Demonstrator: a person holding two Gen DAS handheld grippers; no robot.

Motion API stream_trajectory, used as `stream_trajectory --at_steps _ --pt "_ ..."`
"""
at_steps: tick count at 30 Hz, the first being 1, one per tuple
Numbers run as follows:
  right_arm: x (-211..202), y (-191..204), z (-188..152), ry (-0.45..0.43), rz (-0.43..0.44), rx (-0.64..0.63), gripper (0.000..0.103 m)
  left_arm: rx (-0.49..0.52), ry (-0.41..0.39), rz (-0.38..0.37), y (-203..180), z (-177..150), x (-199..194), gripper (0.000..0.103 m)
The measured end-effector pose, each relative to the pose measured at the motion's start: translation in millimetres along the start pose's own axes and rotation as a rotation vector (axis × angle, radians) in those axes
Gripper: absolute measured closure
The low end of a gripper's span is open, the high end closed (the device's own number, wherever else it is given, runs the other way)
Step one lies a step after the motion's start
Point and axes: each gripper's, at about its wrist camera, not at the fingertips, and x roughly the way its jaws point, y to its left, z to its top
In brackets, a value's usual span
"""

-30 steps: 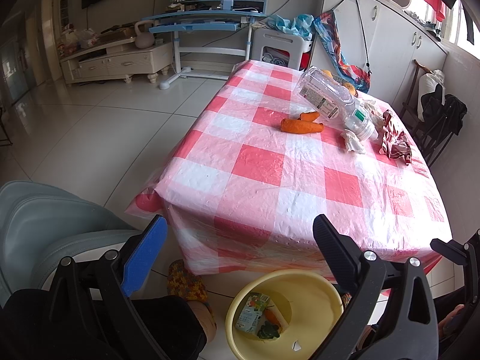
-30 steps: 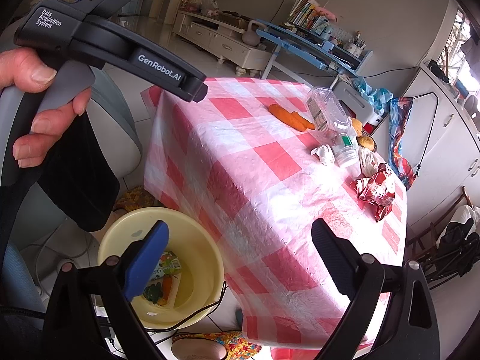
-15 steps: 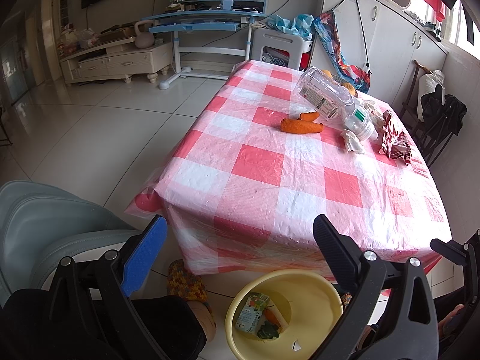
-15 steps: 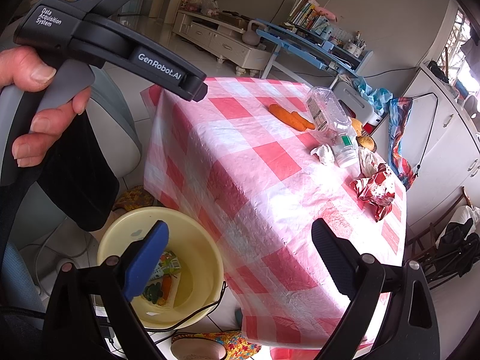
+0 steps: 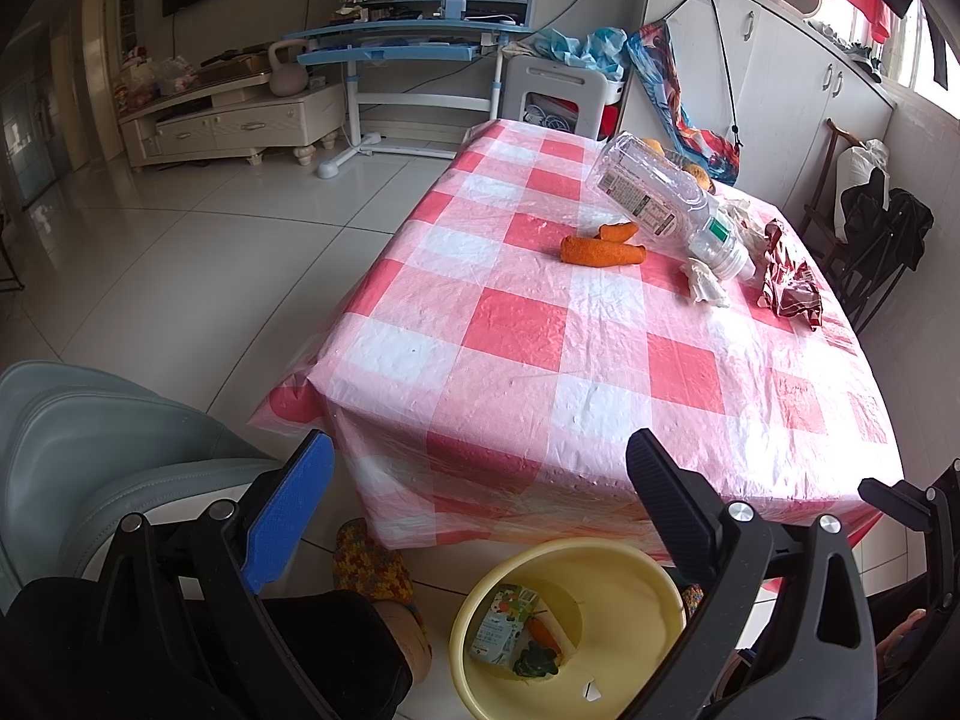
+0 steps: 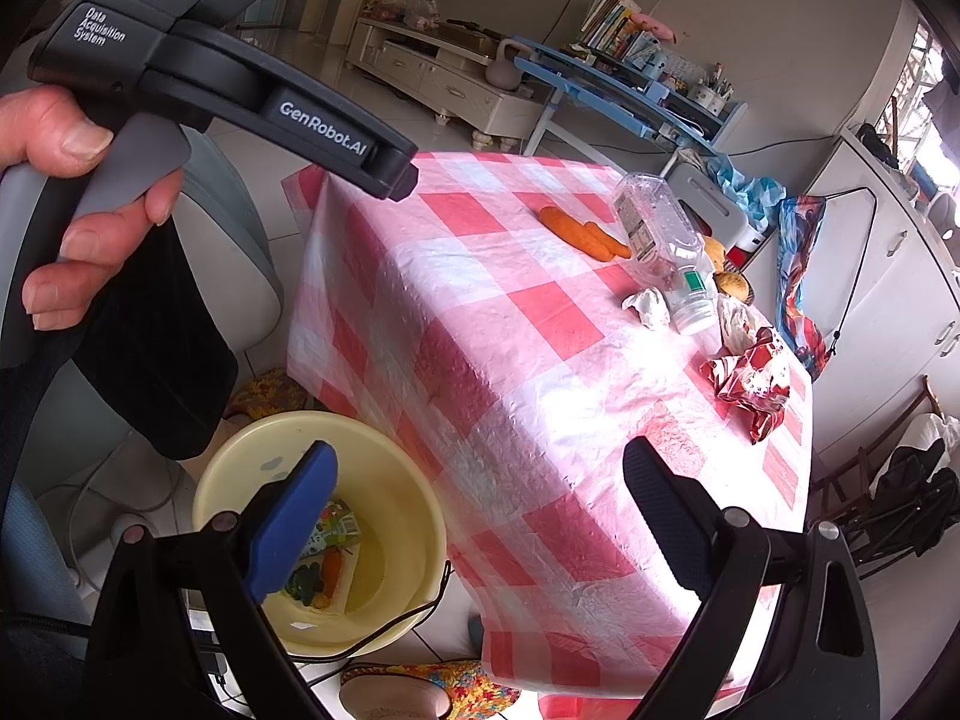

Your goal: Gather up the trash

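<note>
On the red-and-white checked table lie a clear plastic bottle on its side, a crumpled white tissue, a crumpled red wrapper and two carrots. The same bottle, tissue, wrapper and carrots show in the right wrist view. A yellow basin on the floor by the near table edge holds a small carton and scraps. My left gripper is open and empty above the basin. My right gripper is open and empty, between the basin and the table.
A grey chair stands at the left, and a patterned slipper lies beside the basin. A hand holding the left gripper's handle fills the upper left of the right wrist view. Cabinets and a dark chair flank the table's right side.
</note>
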Motion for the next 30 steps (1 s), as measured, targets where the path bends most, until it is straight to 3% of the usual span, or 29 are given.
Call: stream_trajectory --at_steps 15,20,26,30 --pt "0.9 1.0 -1.7 0.005 0.001 -0.011 0.011 -0.006 -0.002 -0.008 -1.1 -0.2 -1.8 0.009" --pt "5.4 -3.9 -2.0 0.023 -0.01 -0.017 0.011 -0.008 -0.017 -0.038 -7.0 14.9 -5.6 0.009" --pt "23.6 -45.2 6.4 0.052 -0.034 0.068 0.011 0.067 -0.004 -0.053 -26.4 50.4 10.8 0.008" --pt "42.2 -78.2 15.9 0.051 -0.004 0.127 0.011 0.161 0.015 -0.068 -47.5 72.4 37.1 0.009"
